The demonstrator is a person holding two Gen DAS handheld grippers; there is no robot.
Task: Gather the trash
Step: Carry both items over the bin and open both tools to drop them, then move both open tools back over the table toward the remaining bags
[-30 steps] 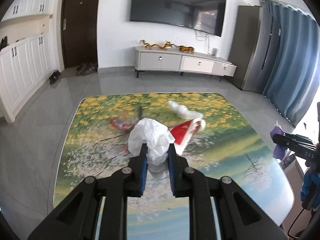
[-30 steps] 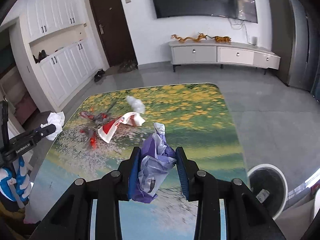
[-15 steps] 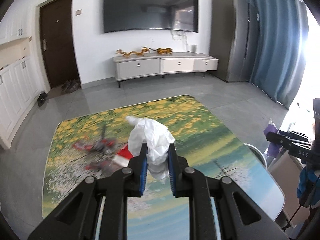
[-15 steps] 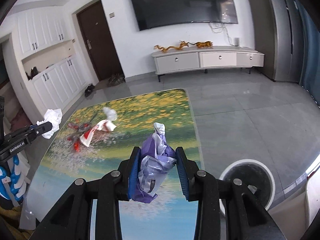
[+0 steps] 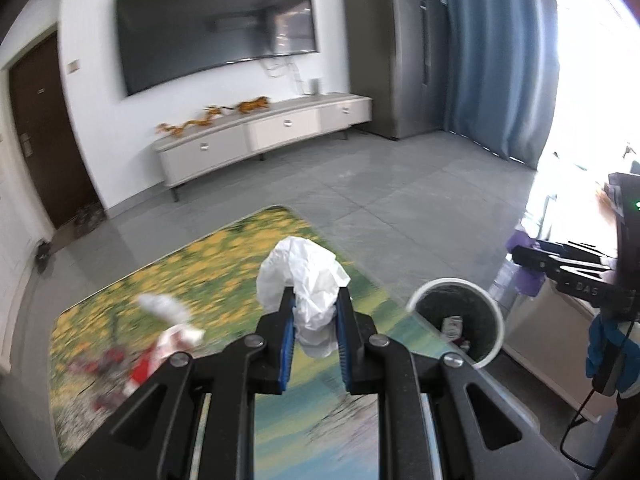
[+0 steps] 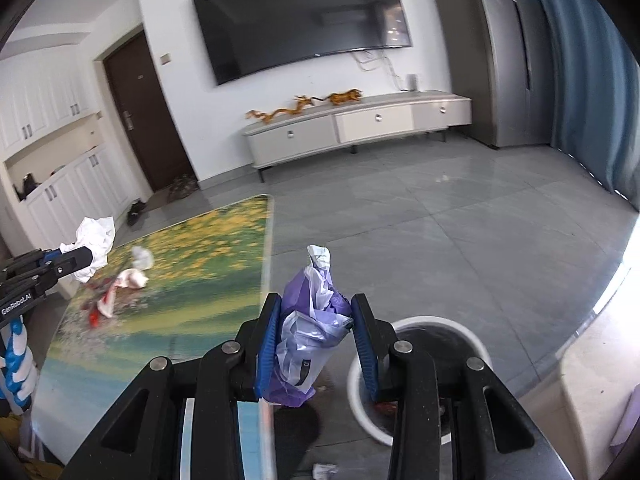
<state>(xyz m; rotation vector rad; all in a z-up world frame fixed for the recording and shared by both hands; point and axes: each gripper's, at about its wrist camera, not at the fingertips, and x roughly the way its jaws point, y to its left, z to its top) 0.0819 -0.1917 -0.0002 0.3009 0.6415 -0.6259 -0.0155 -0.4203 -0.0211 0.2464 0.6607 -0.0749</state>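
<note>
the left gripper [image 5: 314, 334] is clamped narrowly on a crumpled white plastic bag [image 5: 304, 280]; the right gripper [image 6: 316, 334] pinches a crumpled purple plastic bag [image 6: 306, 320], both beside the round white-rimmed trash bin [image 6: 360, 392].

Home living room. Large wall-mounted TV [image 6: 304, 20]; low white media console [image 6: 360, 124] below, gold dragon ornaments [image 6: 304, 106] on top; dark entry door [image 6: 144, 112], shoes [image 6: 182, 190] beside; white built-in cabinets [image 6: 52, 148]; blue curtains [image 5: 496, 60]; grey tiled floor [image 6: 460, 232]; flower-print table [image 6: 192, 280].
</note>
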